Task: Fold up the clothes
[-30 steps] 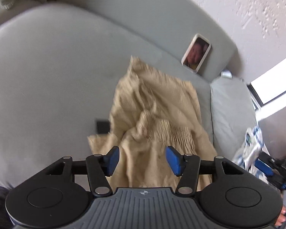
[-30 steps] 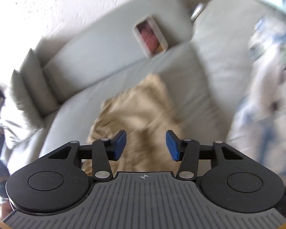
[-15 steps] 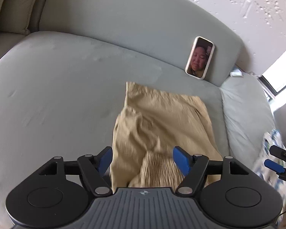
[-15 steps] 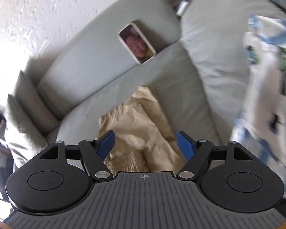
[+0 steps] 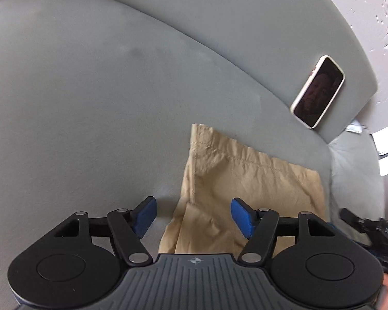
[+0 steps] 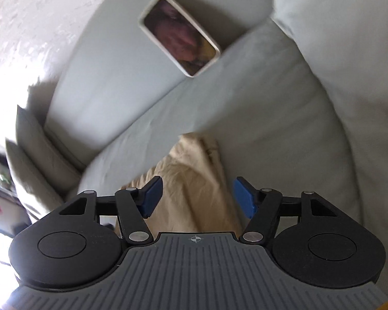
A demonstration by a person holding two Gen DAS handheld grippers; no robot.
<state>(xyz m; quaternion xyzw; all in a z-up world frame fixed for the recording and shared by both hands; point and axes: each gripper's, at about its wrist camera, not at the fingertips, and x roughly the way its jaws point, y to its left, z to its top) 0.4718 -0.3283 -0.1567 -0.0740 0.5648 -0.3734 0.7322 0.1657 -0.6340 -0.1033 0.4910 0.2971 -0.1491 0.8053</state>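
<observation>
We see the left gripper (image 5: 193,215) with its blue pads apart and closing, poised over the near edge of the tan garment (image 5: 248,180) — nothing is pinched between them. The right gripper (image 6: 198,196) is likewise parted and closing above the same cloth (image 6: 191,180), gripping nothing. The garment lies flat on the grey sofa (image 5: 90,108), below a phone (image 5: 318,91) propped against the backrest. Its near end is hidden behind both gripper bodies, and the right wrist view is blurred — whether the pads touch fabric we cannot tell.
</observation>
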